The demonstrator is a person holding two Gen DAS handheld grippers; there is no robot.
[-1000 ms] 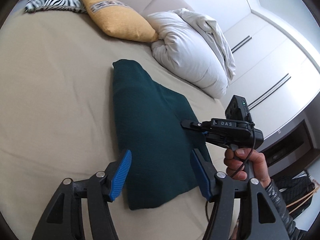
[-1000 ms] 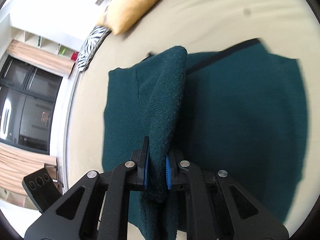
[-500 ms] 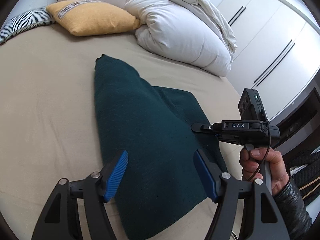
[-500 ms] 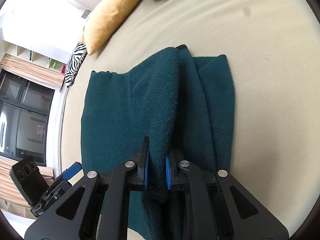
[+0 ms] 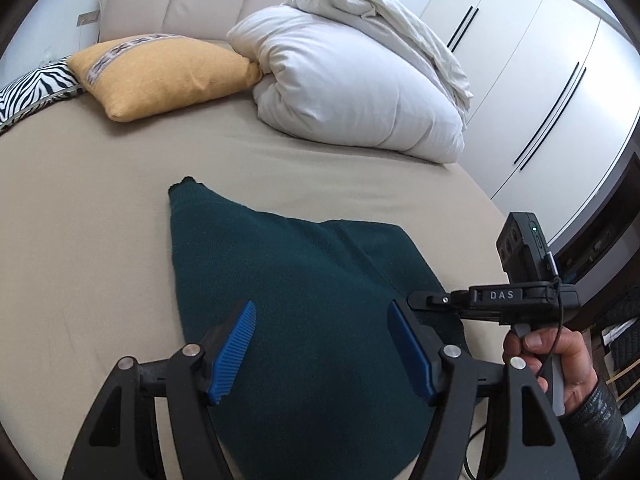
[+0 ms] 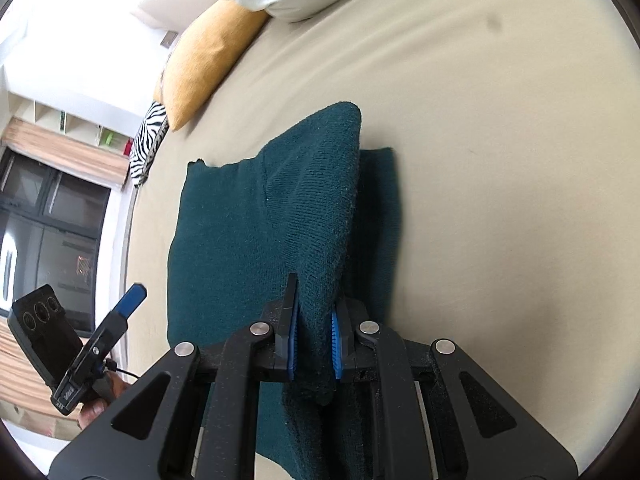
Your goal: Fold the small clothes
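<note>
A dark green knit garment (image 5: 304, 304) lies on the beige bed (image 5: 80, 240), partly folded over itself. My left gripper (image 5: 322, 350) is open and empty, hovering above the garment's near part. My right gripper (image 6: 314, 340) is shut on a lifted fold of the garment (image 6: 280, 220) and holds it above the layer that lies flat beneath. In the left wrist view the right gripper (image 5: 420, 300) shows at the right, over the garment's right edge. In the right wrist view the left gripper's blue fingertip (image 6: 132, 298) shows at the lower left.
A yellow cushion (image 5: 160, 74), a zebra-print cushion (image 5: 28, 88) and a bundled white duvet (image 5: 352, 92) lie at the head of the bed. White wardrobe doors (image 5: 540, 80) stand to the right. A dark window (image 6: 40, 232) lies beyond the bed's left edge.
My right gripper has drawn the held fold further across, so the garment now lies narrower. My left gripper stayed open and drew back a little.
</note>
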